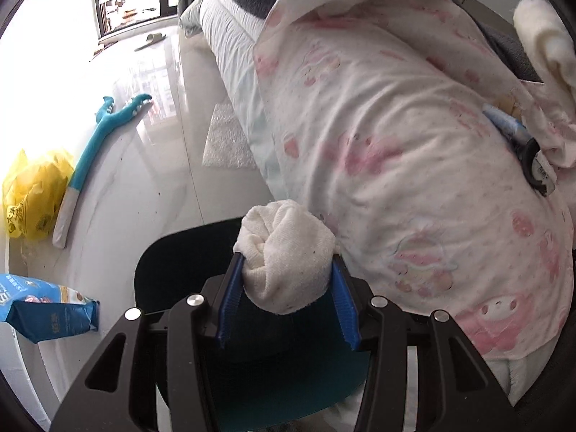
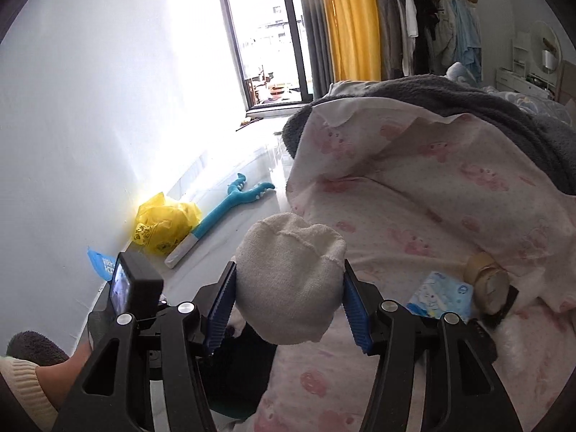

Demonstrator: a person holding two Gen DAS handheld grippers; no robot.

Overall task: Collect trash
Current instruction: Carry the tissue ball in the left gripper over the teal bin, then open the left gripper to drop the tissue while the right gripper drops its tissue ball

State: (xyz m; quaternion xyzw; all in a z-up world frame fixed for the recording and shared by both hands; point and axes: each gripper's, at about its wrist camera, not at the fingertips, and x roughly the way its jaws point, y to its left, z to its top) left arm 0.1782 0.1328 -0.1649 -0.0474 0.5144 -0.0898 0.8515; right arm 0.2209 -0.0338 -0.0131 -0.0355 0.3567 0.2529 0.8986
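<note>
Two balled white cloth wads, one (image 1: 286, 257) low at centre of the left view, another (image 2: 289, 280) low at centre of the right view, each clamped between blue pads.

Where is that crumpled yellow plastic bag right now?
The crumpled yellow plastic bag lies on the floor against the white wall, left in both views, beside the teal long-handled plastic tool and near the blue packet.
</note>
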